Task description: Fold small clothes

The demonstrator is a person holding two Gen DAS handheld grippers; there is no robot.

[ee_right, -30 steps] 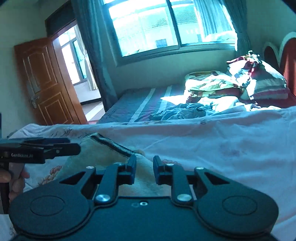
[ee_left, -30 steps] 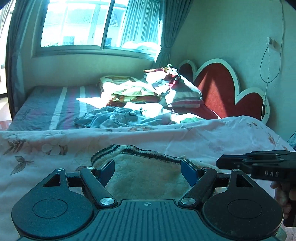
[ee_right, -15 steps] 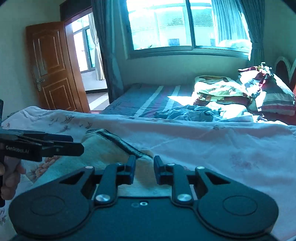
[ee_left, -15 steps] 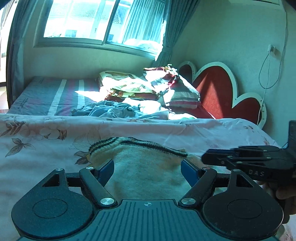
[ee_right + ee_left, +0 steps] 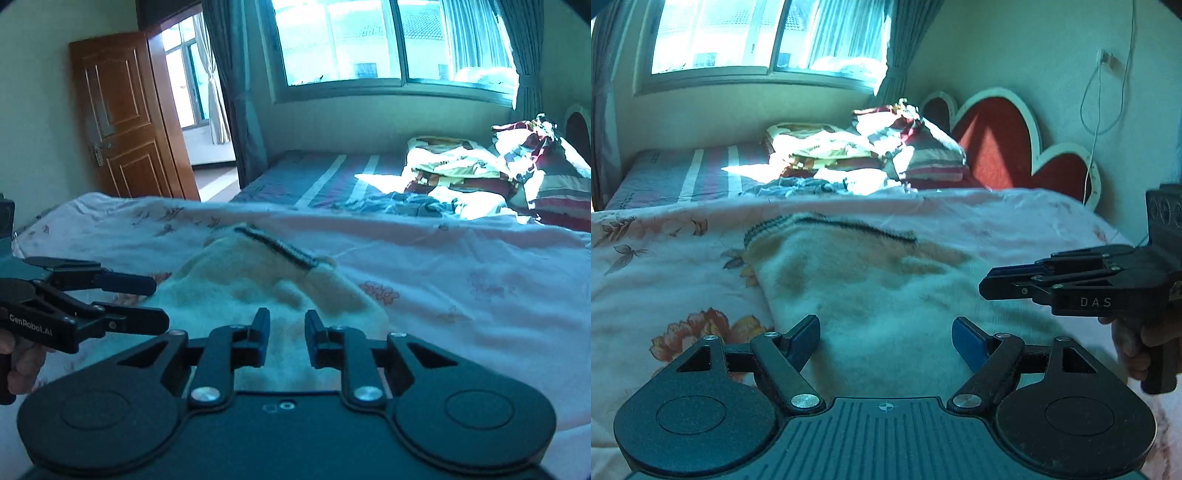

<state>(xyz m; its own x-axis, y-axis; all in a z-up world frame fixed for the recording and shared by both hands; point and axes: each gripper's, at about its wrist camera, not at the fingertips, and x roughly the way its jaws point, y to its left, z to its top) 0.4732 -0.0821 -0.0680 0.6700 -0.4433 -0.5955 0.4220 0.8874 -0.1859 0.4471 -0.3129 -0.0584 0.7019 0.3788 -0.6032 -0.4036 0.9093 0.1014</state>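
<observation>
A cream fuzzy knit garment [image 5: 879, 280] with a dark striped hem lies on the pink floral sheet [image 5: 665, 266]; it also shows in the right wrist view [image 5: 258, 280]. My left gripper [image 5: 886, 341] is wide open and empty, just above the garment's near edge. My right gripper [image 5: 286, 341] is narrowly open with nothing between the jaws, over the garment's near right part. It shows from the side in the left wrist view [image 5: 986, 282], to the right of the garment. The left gripper shows at the left in the right wrist view [image 5: 159, 302].
A pile of bedding and clothes [image 5: 868, 155] lies on the far striped mattress [image 5: 672, 173] under the window. A red heart-shaped headboard [image 5: 997, 140] stands at the right wall. A wooden door [image 5: 122, 118] stands open at the far left.
Both grippers have risen and tilted down, so more of the garment shows. The right gripper has come closer to the left one. Neither has taken hold of anything.
</observation>
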